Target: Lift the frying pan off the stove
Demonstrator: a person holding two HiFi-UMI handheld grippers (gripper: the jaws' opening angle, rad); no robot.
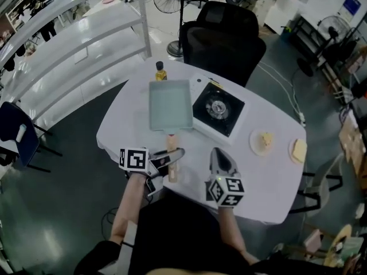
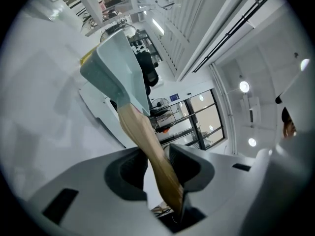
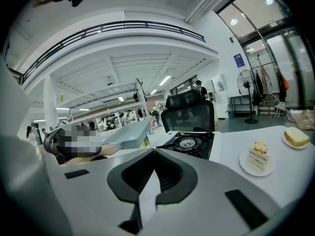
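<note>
The frying pan [image 1: 170, 105] is rectangular and pale teal, with a wooden handle [image 1: 171, 145]. It is left of the white stove [image 1: 198, 87], off the black burner [image 1: 218, 109]. My left gripper [image 1: 172, 158] is shut on the handle's near end; in the left gripper view the handle [image 2: 147, 141] runs between both pads of the left gripper [image 2: 157, 151] up to the pan [image 2: 115, 68]. My right gripper [image 1: 221, 156] hovers over the table's front, shut and empty. The right gripper view shows the right gripper [image 3: 155, 151], the pan [image 3: 128, 134] and the stove [image 3: 187, 142].
An oil bottle [image 1: 160, 71] stands behind the pan. Right of the stove are a plate with a cake slice [image 1: 264, 142] and another with a yellow slice [image 1: 299, 150]. A black office chair [image 1: 223, 39] stands behind the white table [image 1: 126, 125].
</note>
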